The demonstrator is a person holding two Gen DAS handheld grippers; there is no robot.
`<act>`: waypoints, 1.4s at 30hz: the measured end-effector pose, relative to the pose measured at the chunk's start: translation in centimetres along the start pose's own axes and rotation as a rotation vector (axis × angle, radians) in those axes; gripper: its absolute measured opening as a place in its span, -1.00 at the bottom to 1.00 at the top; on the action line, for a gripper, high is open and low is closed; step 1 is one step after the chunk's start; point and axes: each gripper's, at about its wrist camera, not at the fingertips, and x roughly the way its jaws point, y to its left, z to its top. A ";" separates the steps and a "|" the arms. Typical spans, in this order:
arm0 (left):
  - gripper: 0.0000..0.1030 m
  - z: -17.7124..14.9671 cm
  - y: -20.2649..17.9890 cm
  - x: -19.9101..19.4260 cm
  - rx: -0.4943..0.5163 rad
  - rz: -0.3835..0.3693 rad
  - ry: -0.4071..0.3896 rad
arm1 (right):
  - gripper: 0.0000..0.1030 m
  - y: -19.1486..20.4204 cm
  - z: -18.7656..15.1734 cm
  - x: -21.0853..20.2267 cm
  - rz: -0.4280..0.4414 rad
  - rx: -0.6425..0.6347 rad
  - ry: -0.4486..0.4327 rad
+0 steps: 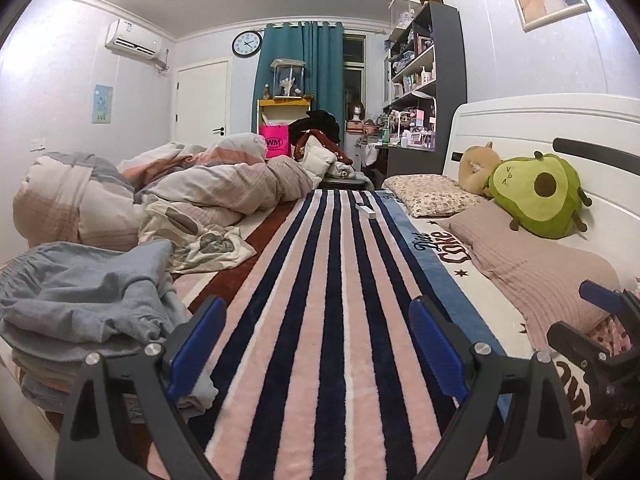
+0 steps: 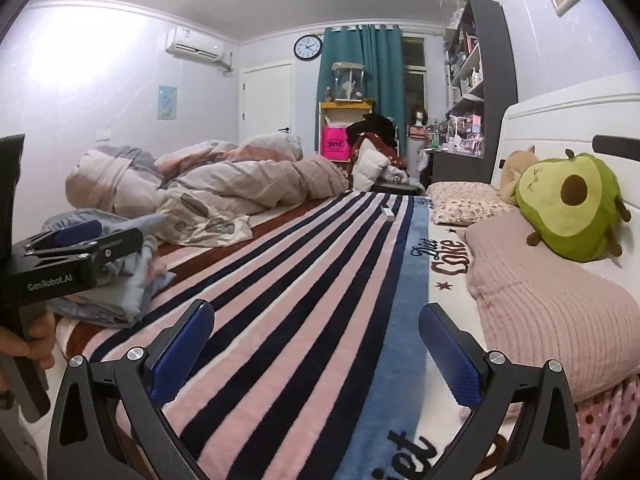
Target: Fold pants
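Both my jaws wide, holding nothing. Pants (image 1: 84, 300) lie bunched on a pile at the bed's (image 1: 320, 320) left edge. Stage unclear.

The premises were a lived-in home bedroom. A bed (image 1: 340, 280) under a striped blanket filled the near ground, with pillows (image 1: 532, 264) and an avocado plush toy (image 1: 540, 196) at the right headboard. At the far end stood a teal curtain (image 1: 304, 68), wall clock (image 1: 247, 44), air conditioner (image 1: 134, 40) and cluttered shelving (image 1: 424, 76).
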 end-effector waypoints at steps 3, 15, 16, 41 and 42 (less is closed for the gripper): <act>0.77 0.0 -0.1 -0.1 0.001 -0.002 -0.001 | 0.98 -0.1 -0.1 0.0 0.001 0.011 0.002; 0.78 -0.4 -0.1 -0.3 0.005 0.006 -0.002 | 0.98 -0.3 -0.3 0.0 -0.004 0.027 0.008; 0.79 -0.5 -0.1 -0.3 0.004 0.006 -0.002 | 0.98 -0.4 -0.3 0.0 -0.004 0.026 0.009; 0.89 -0.7 -0.7 -0.7 0.000 -0.017 -0.017 | 0.98 -0.3 -0.3 0.1 0.000 0.028 0.008; 0.89 -0.8 -0.8 -0.7 0.000 -0.017 -0.017 | 0.98 -0.2 -0.3 0.1 0.000 0.029 0.007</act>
